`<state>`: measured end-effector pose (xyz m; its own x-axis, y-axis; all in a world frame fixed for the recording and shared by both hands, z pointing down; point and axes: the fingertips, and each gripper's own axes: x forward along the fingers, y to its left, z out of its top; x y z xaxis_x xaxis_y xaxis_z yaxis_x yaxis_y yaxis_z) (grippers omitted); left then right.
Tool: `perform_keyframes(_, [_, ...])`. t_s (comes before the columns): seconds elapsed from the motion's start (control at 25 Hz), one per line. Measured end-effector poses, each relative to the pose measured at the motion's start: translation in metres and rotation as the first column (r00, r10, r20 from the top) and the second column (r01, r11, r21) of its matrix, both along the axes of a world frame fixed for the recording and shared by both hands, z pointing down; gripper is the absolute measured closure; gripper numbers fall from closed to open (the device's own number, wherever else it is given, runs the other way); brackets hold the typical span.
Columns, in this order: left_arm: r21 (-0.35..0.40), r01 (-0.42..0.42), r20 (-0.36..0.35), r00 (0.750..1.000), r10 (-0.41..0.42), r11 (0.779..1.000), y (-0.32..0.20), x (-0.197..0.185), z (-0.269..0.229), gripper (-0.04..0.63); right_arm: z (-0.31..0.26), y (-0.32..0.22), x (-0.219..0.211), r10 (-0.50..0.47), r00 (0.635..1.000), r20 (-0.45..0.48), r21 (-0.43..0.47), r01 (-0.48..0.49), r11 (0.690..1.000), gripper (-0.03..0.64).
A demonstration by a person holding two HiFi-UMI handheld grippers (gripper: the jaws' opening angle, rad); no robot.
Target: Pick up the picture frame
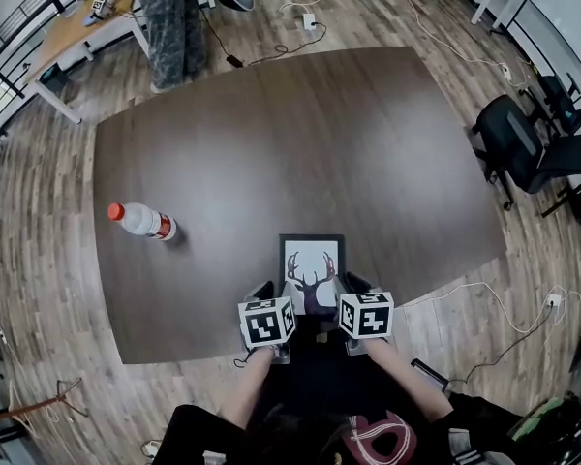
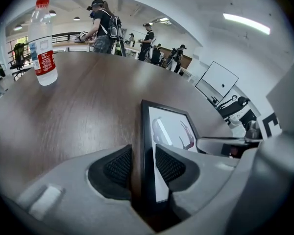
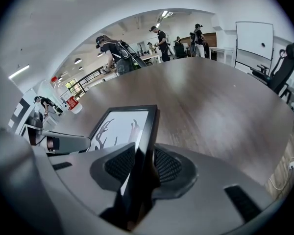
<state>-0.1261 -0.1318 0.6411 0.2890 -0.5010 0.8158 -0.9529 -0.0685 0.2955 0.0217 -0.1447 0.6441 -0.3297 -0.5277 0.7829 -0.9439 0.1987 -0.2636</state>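
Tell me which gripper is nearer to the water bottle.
Left. The left gripper straddles the left edge of the picture frame, the side toward the water bottle; the right gripper straddles its right edge, farther away.

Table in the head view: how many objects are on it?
2. A red-capped water bottle stands near the table's left edge; a deer picture frame is at the near edge. Nothing seems hidden.

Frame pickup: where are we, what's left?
Done: left gripper and right gripper are at the picture frame, each straddling one side edge. In hand: both sets of jaws open, pads not clamped. Left: close on the edges and lift; the frame appears to lie on the table.
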Motion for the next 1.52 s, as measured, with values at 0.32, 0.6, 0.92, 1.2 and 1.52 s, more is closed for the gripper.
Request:
perform_keyframes(0.32, [-0.028,0.021,0.011,1.0,-0.021,0.999,-0.003,0.001,0.002,0.451,0.001,-0.002,-0.001,0.0,1.0,-0.019,0.013,0.001,1.0,0.526])
perform_keyframes(0.6, [-0.026,0.01,0.0,1.0,-0.01,1.0,0.0,0.006,0.001,0.505,0.0,0.0,-0.004,-0.003,1.0,-0.025,0.003,0.003,1.0,0.528])
perform_keyframes(0.92, [-0.037,0.024,0.001,1.0,-0.024,0.999,0.0,0.007,0.003,0.517,0.001,0.0,-0.001,0.005,1.0,-0.009,-0.004,-0.005,1.0,0.533])
perform_keyframes(1.2, [-0.032,0.032,-0.009,0.999,-0.032,0.999,-0.001,0.005,0.001,0.518,0.0,-0.001,-0.003,-0.001,1.0,-0.025,0.009,0.002,1.0,0.534])
perform_keyframes(1.52, [-0.01,0.024,-0.011,1.0,-0.024,1.0,-0.001,0.011,-0.004,0.52,-0.006,-0.004,0.003,-0.003,0.999,-0.039,0.034,0.004,0.999,0.537])
